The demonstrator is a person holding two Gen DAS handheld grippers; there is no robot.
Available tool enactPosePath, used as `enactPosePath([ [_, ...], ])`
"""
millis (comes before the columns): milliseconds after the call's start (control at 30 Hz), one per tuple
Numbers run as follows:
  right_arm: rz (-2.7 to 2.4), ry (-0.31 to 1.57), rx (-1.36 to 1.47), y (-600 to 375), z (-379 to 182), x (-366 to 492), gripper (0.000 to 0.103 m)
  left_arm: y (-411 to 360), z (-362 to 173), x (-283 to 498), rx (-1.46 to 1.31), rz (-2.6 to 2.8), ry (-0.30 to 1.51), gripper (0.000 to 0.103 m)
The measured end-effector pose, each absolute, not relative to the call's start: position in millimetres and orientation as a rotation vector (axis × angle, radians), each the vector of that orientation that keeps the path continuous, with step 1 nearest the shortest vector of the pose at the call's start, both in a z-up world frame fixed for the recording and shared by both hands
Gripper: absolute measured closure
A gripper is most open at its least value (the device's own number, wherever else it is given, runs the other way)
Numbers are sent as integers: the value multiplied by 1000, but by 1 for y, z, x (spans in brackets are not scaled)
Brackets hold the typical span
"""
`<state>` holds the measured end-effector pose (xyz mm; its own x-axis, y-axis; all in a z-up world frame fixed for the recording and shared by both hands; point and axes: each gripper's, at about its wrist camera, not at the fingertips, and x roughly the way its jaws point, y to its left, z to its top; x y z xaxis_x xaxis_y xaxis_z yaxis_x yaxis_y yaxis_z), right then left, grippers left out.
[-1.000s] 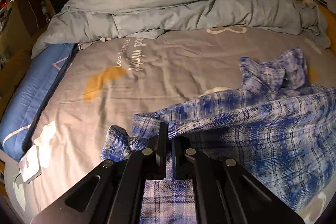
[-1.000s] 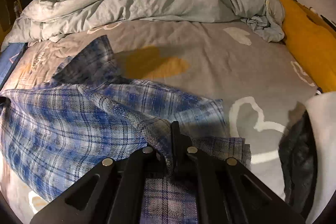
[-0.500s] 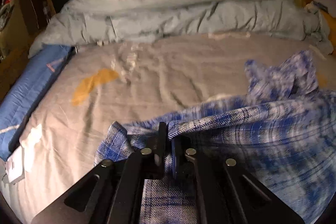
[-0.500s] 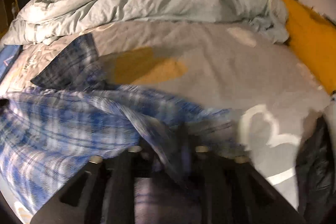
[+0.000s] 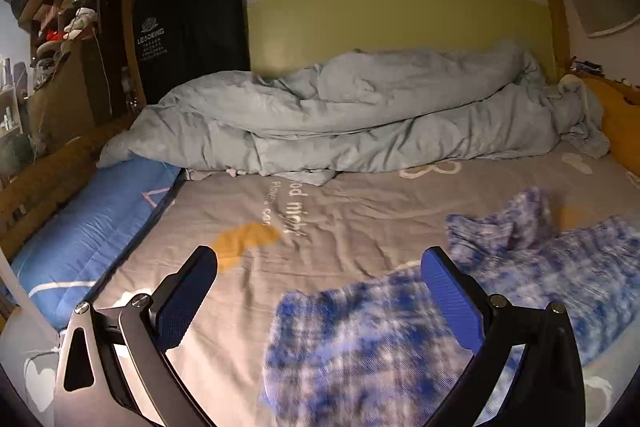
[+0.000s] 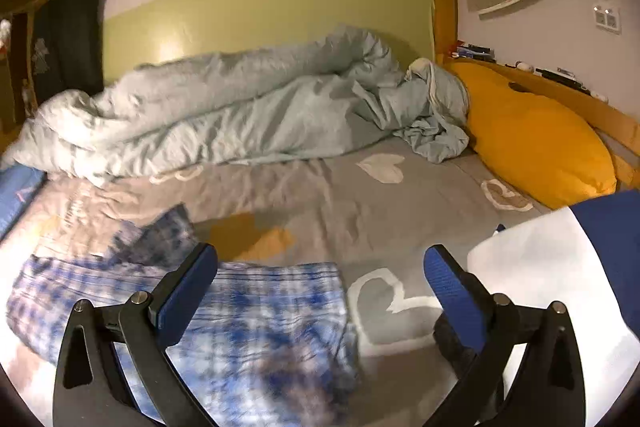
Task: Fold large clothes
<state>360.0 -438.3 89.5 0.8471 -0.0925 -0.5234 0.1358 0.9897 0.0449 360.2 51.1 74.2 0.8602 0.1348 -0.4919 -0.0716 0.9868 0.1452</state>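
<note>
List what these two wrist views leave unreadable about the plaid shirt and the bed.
- Plaid shirt: left wrist view, motion blur hides its folds; frame edge cuts its right side.
- Same shirt: right wrist view, near edge hidden behind the gripper.
- Grey sheet: small print under "night" too small.

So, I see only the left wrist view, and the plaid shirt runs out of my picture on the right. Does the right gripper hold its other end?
Observer: No. The right gripper has its jaws opening with nothing between them; the plaid shirt lies loose on the sheet.
Operator: Where does the shirt end on that side?
Observer: Its edge stops beside a white heart outline printed on the sheet.
Operator: Is anything else near that edge?
Observer: A white cloth lies further right, with bare sheet between it and the shirt.
</note>
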Motion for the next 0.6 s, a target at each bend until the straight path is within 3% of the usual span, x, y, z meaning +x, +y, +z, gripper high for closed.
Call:
enactPosePath([
  [233,59,613,87,-416,72,319,1,41,35,304,80,1,653,0],
  [600,45,830,29,-401,-20,334,1,92,-14,296,-119,46,759,0],
])
